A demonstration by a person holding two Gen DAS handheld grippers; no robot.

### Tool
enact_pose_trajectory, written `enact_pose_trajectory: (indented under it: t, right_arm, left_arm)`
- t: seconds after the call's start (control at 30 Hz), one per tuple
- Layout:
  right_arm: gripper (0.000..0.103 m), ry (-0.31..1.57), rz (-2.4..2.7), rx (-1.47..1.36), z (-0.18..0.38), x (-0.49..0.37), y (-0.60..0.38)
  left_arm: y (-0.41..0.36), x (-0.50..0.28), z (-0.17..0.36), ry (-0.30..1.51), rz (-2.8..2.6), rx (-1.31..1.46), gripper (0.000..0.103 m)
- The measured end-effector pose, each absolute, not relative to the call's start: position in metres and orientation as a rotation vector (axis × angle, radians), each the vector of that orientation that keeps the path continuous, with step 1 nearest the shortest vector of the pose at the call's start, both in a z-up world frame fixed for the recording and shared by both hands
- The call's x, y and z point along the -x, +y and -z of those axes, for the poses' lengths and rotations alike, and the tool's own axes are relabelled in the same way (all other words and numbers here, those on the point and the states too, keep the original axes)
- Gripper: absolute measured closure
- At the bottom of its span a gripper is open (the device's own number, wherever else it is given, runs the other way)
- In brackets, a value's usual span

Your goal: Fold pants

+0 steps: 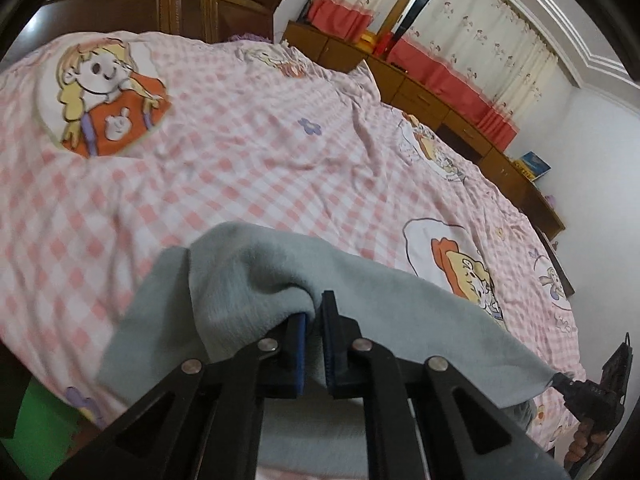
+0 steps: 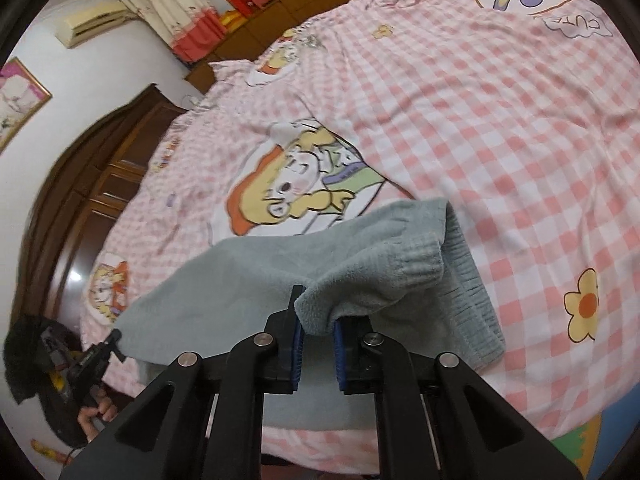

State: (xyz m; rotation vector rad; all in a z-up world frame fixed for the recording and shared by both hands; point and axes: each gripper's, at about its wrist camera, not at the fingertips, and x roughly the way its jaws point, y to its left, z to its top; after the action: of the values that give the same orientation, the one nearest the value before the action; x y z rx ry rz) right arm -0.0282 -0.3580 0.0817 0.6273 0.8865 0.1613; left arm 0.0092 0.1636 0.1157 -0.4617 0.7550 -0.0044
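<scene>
Fleecy grey pants (image 1: 248,280) hang pinched in your left gripper (image 1: 314,312) above the near edge of the checked bedspread (image 1: 240,152) — lifted so they drape. In the right wrist view, your right gripper (image 2: 316,312) nips the cloth near the ribbed waistband (image 2: 464,280) — holding that end taut.

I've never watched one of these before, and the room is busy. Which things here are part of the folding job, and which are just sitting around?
Part of the job:
- grey pants
- left gripper, pinching the pants
- right gripper, pinching the pants
- checked bedspread, the surface under the pants

Just sitting around:
- wooden wardrobe
- curtains
- low wooden cabinets
- air conditioner
- framed picture
</scene>
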Motion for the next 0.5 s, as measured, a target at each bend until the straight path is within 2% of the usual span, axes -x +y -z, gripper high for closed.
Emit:
enact_pose_trajectory:
  t: [0.27,0.5]
  right_arm:
    - [0.09,0.891,-0.177,-0.625,-0.079,0.062,-0.369]
    - [0.09,0.994,-0.105,-0.51,-0.024,0.076,-0.349]
  left_arm:
    - [0.174,0.02,-0.1,0.822,0.002,0.405,0.096]
    - [0.174,0.029,-0.049,0.941,-0.044,0.386,0.096]
